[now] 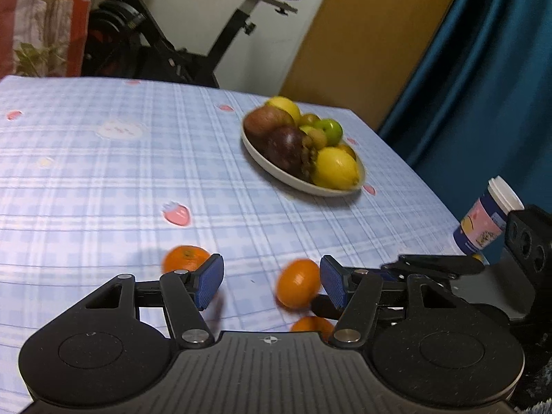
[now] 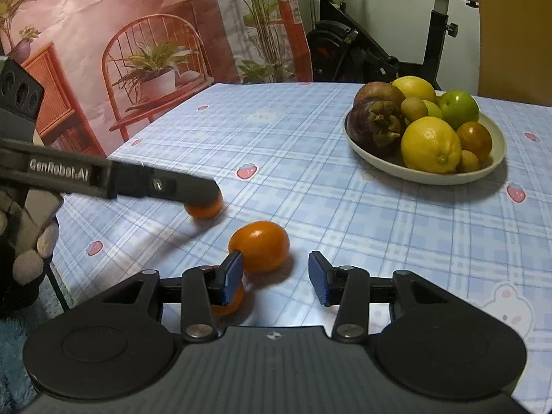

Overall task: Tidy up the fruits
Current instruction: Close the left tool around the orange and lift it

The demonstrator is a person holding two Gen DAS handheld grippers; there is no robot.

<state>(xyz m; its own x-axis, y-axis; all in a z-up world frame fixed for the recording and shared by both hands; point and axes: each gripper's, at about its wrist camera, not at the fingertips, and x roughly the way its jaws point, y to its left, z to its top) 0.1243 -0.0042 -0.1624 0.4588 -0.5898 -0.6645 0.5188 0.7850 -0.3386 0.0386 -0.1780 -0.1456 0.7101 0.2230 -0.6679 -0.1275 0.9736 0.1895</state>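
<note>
Three small oranges lie on the blue checked tablecloth near its front edge. In the left wrist view my left gripper (image 1: 270, 284) is open; one orange (image 1: 185, 258) sits just beyond its left finger, a second (image 1: 298, 288) lies beside its right pad, a third (image 1: 312, 326) is partly hidden below. In the right wrist view my right gripper (image 2: 274, 277) is open and empty; the middle orange (image 2: 259, 246) lies just ahead, touching its left pad, another orange (image 2: 227, 302) sits under that finger. The left gripper's body (image 2: 103, 176) covers the far orange (image 2: 203, 208).
A cream bowl (image 2: 493, 158) holds lemons, a green apple, mangosteens and small brown fruits at the table's far right; it also shows in the left wrist view (image 1: 262, 164). A paper cup (image 1: 490, 220) stands at the right edge. An exercise bike (image 1: 165, 34) stands behind the table.
</note>
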